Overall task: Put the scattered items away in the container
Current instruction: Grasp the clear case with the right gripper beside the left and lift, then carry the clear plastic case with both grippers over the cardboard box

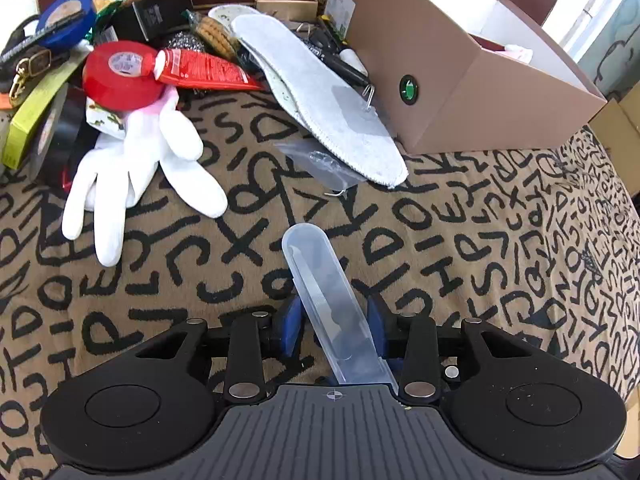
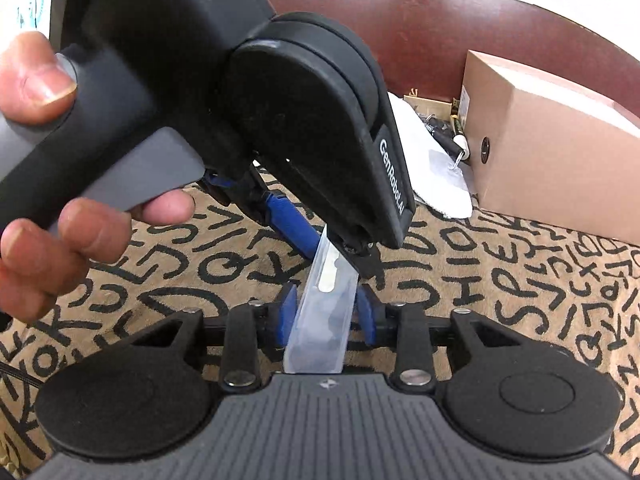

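Note:
A clear plastic blade case (image 1: pixel 326 292) with a metal blade inside is held between both grippers above the patterned cloth. My left gripper (image 1: pixel 334 322) is shut on one end of it. My right gripper (image 2: pixel 326 316) is shut on the other end of the case (image 2: pixel 324 312). The left gripper's black body (image 2: pixel 304 120) fills the upper left of the right wrist view, with a hand on its handle. The brown cardboard box (image 1: pixel 452 80) stands open at the upper right; it also shows in the right wrist view (image 2: pixel 552 168).
A heap lies at the upper left: white gloves (image 1: pixel 132 168), red tape roll (image 1: pixel 120 76), red tube (image 1: pixel 204 72), blue tape roll (image 1: pixel 66 16), grey insoles (image 1: pixel 320 96), a small plastic bag (image 1: pixel 320 164). A dark red wall (image 2: pixel 460 32) stands behind.

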`<state>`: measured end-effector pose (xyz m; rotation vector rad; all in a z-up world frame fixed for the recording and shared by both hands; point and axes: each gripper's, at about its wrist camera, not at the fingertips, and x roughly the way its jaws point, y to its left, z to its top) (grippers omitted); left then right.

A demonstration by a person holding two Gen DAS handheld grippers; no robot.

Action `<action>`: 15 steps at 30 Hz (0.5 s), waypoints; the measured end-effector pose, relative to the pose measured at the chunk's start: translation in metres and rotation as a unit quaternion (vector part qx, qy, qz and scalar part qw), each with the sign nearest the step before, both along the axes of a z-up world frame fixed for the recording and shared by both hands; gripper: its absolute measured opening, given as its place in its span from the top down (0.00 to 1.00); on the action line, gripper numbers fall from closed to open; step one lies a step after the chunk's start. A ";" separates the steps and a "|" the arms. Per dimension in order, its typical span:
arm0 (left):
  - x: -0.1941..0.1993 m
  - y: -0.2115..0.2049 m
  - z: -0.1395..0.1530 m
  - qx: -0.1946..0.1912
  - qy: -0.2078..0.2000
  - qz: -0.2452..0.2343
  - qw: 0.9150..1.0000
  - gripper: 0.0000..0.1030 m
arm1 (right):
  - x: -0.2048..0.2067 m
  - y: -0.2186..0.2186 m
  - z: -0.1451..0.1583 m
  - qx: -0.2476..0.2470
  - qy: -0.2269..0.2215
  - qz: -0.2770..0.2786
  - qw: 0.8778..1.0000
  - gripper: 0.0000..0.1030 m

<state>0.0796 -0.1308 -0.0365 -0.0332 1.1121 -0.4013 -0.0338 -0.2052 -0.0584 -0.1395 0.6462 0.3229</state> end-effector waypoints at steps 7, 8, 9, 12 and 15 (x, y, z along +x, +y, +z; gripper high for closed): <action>-0.003 -0.005 -0.002 0.009 -0.009 0.001 1.000 0.57 | 0.004 0.004 -0.002 -0.007 -0.001 -0.001 1.000 0.65; -0.003 -0.005 -0.001 0.011 -0.010 0.002 1.000 0.65 | 0.004 0.002 -0.001 -0.003 0.002 -0.002 1.000 0.66; -0.004 -0.004 -0.001 0.007 -0.008 0.004 1.000 0.66 | 0.004 0.001 0.000 0.000 0.003 -0.004 1.000 0.66; -0.007 -0.002 0.000 -0.005 0.001 0.013 1.000 0.66 | -0.001 -0.001 0.002 -0.001 0.001 -0.004 1.000 0.67; -0.011 -0.004 0.005 -0.011 -0.001 0.016 1.000 0.66 | -0.006 -0.003 0.006 -0.002 -0.004 -0.009 1.000 0.67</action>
